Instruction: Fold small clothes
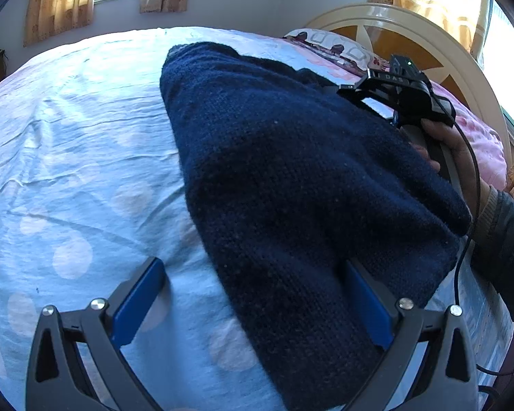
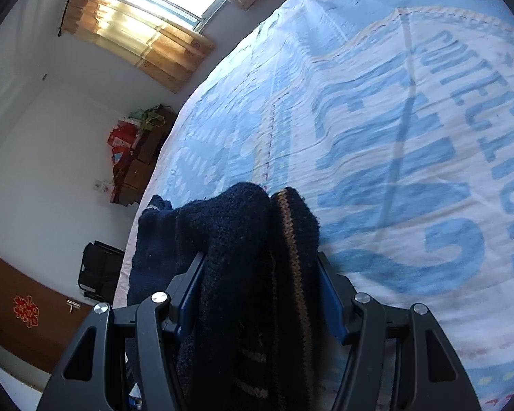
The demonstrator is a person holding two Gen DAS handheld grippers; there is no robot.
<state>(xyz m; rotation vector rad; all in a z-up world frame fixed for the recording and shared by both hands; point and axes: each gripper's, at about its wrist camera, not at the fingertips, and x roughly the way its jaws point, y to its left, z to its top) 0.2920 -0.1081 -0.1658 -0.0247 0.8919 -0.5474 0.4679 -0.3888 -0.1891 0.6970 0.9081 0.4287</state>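
Item: navy knitted sweater (image 1: 291, 178), draped over the blue printed bedsheet (image 1: 68, 137). My right jaws (image 2: 260, 294) stand half-wide, pads pressed on its bunched, tan-striped edge. My left jaws (image 1: 257, 294) stand wide open, sweater between, gripping nothing.

The right claw's housing (image 1: 399, 80) reads "DAS"; the bedsheet's (image 2: 411, 109) big blue lettering is too warped to read.

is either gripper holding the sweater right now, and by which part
The right gripper holds the navy knit sweater by a bunched, tan-striped edge between its fingers. The left gripper is open, with the sweater lying over one finger.
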